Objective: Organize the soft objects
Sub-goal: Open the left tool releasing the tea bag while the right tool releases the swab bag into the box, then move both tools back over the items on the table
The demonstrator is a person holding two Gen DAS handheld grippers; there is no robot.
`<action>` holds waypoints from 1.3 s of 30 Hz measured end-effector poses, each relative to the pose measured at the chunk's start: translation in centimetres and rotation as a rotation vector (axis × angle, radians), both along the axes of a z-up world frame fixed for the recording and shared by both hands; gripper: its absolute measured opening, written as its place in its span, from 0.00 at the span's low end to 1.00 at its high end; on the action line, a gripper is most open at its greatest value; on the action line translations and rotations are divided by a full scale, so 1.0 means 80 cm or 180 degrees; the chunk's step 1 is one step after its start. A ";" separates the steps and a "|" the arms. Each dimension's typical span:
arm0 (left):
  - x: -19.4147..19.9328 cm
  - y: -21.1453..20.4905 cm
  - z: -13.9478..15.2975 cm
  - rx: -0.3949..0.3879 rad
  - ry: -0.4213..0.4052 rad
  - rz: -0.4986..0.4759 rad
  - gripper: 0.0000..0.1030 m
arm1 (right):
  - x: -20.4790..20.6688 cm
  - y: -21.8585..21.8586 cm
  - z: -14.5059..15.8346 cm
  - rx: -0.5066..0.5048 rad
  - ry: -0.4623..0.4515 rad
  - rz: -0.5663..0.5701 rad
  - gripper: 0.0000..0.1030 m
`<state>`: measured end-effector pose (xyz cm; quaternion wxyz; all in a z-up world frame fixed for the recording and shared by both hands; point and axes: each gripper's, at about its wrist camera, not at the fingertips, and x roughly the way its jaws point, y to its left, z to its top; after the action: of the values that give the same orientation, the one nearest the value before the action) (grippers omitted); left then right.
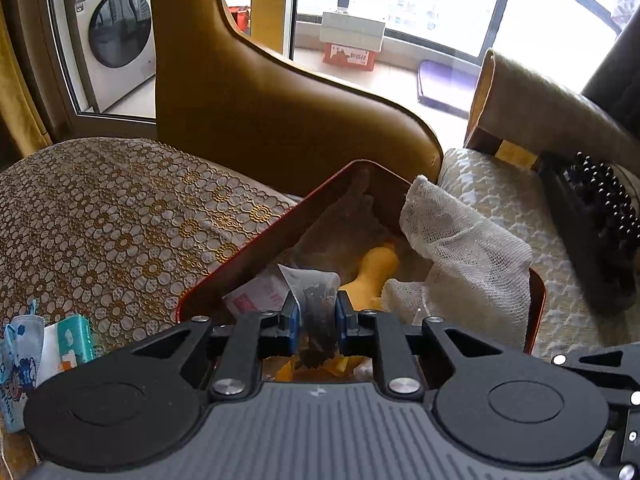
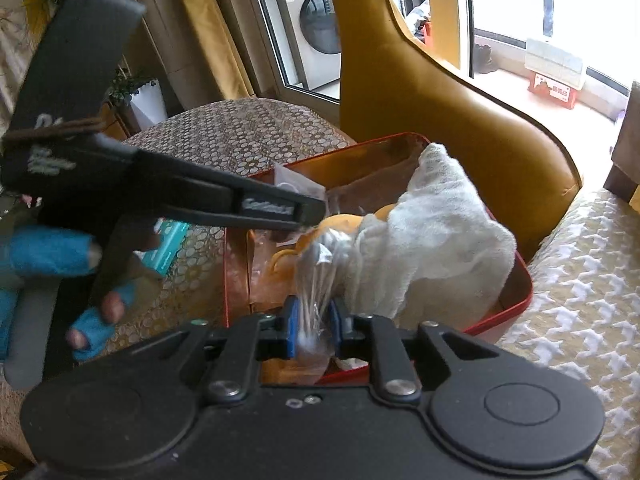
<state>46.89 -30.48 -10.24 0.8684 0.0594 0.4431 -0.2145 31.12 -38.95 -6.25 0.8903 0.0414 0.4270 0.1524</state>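
Note:
A red-rimmed box (image 1: 260, 236) (image 2: 516, 308) sits between two cushioned seats. It holds a white mesh cloth (image 1: 460, 248) (image 2: 432, 240), a yellow soft toy (image 1: 376, 268) (image 2: 340, 220) and crumpled plastic bags. My left gripper (image 1: 318, 318) is shut on a clear bag of dark bits (image 1: 316, 292) over the box's near corner. In the right wrist view the left gripper (image 2: 316, 212) reaches in from the left, held by a hand in a blue glove (image 2: 48, 256). My right gripper (image 2: 314, 326) is shut on a clear bag of cotton swabs (image 2: 320, 276), just above the box's near edge.
A tan leather chair back (image 1: 260, 100) (image 2: 440, 100) rises right behind the box. A lace-covered seat (image 1: 100, 220) lies to the left with a teal tissue pack (image 1: 76, 338) (image 2: 168, 244). A black hairbrush (image 1: 600, 220) lies on the white patterned cushion (image 2: 580, 280) to the right.

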 end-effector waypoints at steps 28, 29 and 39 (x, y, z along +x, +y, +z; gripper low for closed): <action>-0.053 0.044 0.055 -0.0162 -0.0250 0.0040 0.60 | -0.049 0.006 0.035 0.0099 -0.0177 -0.0122 0.45; -0.059 0.049 0.059 -0.0168 -0.0271 0.0031 0.60 | -0.053 0.007 0.040 0.0109 -0.0196 -0.0120 0.46; -0.119 0.106 0.105 -0.0254 -0.0460 0.0073 0.60 | -0.087 0.030 0.083 0.0148 -0.0374 -0.0066 0.59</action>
<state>37.35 -22.02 -1.87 0.9022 0.0349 0.3710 -0.2172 24.15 -36.53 0.38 0.9142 0.0575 0.3698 0.1553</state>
